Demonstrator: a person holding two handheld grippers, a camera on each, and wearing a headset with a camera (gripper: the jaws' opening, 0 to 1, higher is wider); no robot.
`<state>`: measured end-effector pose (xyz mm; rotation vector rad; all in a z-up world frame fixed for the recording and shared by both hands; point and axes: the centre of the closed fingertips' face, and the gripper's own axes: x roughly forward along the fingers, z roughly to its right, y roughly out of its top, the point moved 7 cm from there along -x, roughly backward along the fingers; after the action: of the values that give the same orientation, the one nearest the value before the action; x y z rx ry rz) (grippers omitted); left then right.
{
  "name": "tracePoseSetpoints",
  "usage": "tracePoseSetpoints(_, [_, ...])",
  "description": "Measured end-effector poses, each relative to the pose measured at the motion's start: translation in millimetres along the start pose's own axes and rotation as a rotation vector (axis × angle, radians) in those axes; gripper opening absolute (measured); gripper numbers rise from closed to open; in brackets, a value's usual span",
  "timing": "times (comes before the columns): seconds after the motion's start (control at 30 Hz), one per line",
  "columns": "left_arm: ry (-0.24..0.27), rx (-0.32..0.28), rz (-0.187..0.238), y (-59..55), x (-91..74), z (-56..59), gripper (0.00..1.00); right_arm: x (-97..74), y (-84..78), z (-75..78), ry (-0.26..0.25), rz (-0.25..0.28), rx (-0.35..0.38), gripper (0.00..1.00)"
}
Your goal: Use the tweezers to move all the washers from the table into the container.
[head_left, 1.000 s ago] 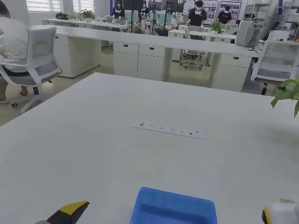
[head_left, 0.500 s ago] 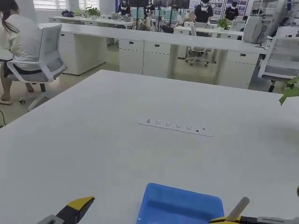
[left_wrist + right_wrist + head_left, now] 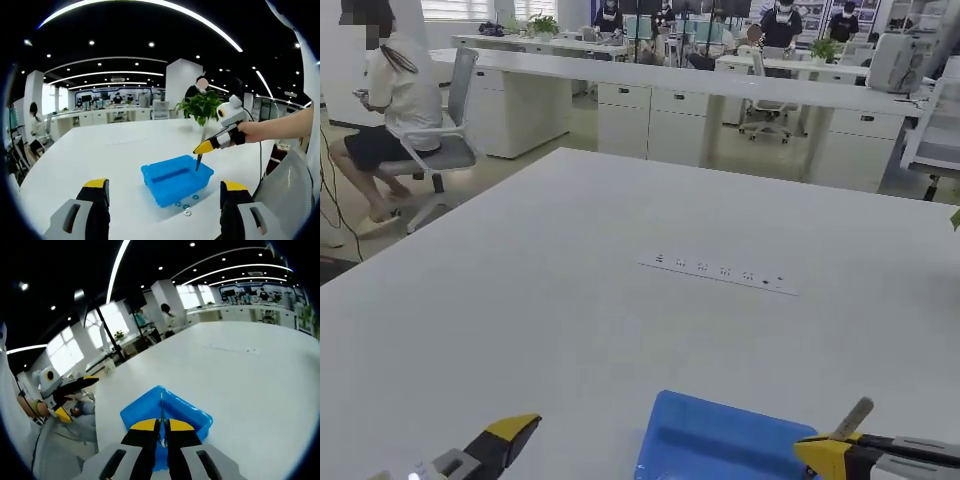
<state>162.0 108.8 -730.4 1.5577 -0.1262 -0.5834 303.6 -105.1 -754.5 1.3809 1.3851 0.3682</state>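
— How are the jaws set?
— The right gripper's (image 3: pixel 161 424) jaws are clamped on the tweezers (image 3: pixel 161 410), which are pointed over the blue container (image 3: pixel 145 400). The left gripper's (image 3: pixel 165 186) jaws are spread wide, with nothing held.
— Where are the washers (image 3: pixel 186 207) found?
— On the table (image 3: pixel 100 150), in a small cluster just beside the container's wall.
— How is the pick best done?
— By judgement, the tweezers are best lowered over the cluster. One washer should be nipped at its rim, lifted clear of the wall and released well inside.
— What is given by each view?
— The washers are made out in the left gripper view, and the clamp on the tweezers is seen closely in the right gripper view. In the head view the container is cut by the bottom edge.
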Motion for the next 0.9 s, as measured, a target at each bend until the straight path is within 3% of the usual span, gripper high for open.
tracePoseSetpoints(0.4, [-0.002,-0.011,-0.016,-1.9,-0.2,-0.4,0.91,17.1,-12.5,13.5,-0.077,-0.083,-0.138,0.03])
tracePoseSetpoints(0.9, [0.002,-0.004,-0.027,-3.0,-1.0,-0.9,0.89,23.3,-19.0,12.2,-0.070,-0.114,-0.191,0.03])
